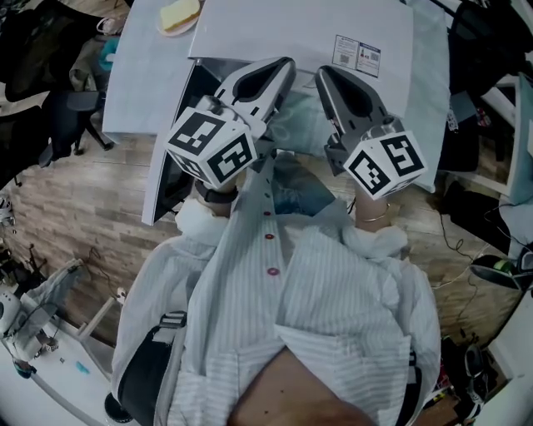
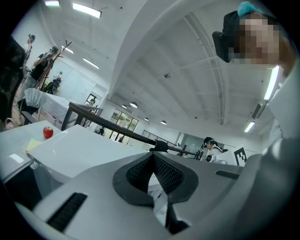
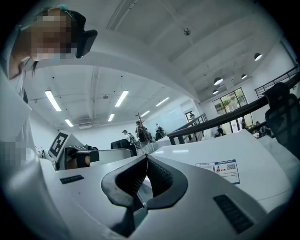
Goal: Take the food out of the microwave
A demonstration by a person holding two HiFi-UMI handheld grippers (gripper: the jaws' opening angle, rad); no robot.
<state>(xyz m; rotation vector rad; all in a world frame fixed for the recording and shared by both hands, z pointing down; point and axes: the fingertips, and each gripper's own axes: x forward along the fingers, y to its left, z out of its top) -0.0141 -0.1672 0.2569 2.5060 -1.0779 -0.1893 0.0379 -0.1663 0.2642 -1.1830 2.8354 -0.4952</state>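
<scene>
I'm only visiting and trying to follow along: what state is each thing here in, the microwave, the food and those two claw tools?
Microwave door: swung open.
Food: out of the microwave, lying on a plate on the table.
Left gripper: shut, nothing between its jaws.
Right gripper: shut, nothing between its jaws.

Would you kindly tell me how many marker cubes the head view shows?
2. One marker cube sits on the left gripper, at picture left; the other sits on the right gripper, at picture right. None looks hidden.
</scene>
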